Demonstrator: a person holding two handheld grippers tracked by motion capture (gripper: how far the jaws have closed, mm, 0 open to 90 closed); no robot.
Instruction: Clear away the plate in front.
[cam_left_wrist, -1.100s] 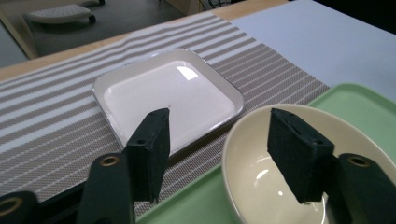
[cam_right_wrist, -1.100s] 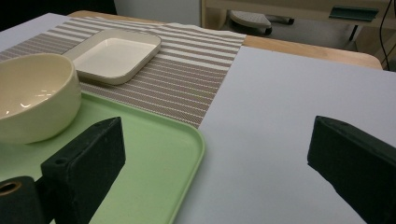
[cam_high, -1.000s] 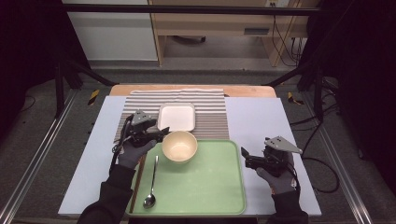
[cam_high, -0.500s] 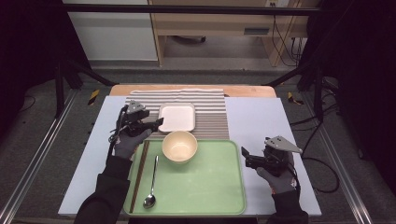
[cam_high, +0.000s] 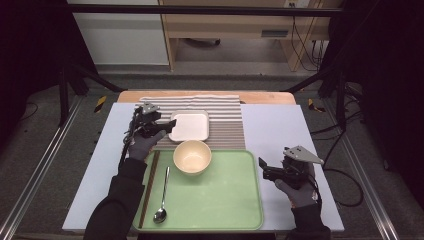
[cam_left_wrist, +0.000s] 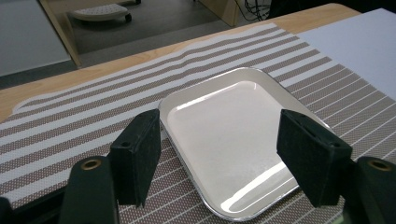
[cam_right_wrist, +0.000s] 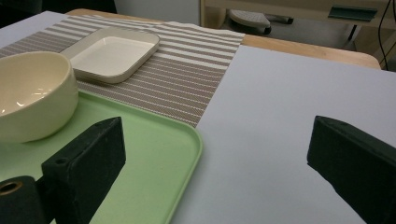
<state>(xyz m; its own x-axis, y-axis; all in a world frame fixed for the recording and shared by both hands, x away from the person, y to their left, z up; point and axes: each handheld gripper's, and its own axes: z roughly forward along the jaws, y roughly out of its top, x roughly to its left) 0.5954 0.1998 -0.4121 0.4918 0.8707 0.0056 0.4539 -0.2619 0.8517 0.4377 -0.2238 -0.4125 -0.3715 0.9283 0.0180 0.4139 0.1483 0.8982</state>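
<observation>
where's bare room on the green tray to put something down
The tray is bare across its right half, from the bowl to the rim by the right gripper. Its left strip is crowded with spoon and chopsticks.

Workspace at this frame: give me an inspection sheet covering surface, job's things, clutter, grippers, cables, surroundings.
Surface: pale table cover with a striped mat at the far middle.
Job's things: green tray holding a cream bowl, spoon and chopsticks; white square plate on the mat.
Clutter: nothing seen.
Grippers: left gripper open, jaws either side of the plate's near corner, not closed on it; right gripper open, just right of the tray, holding nothing.
Cables: one trails from each gripper; more hang at the far right.
Surroundings: dark frame poles, wooden furniture behind.
</observation>
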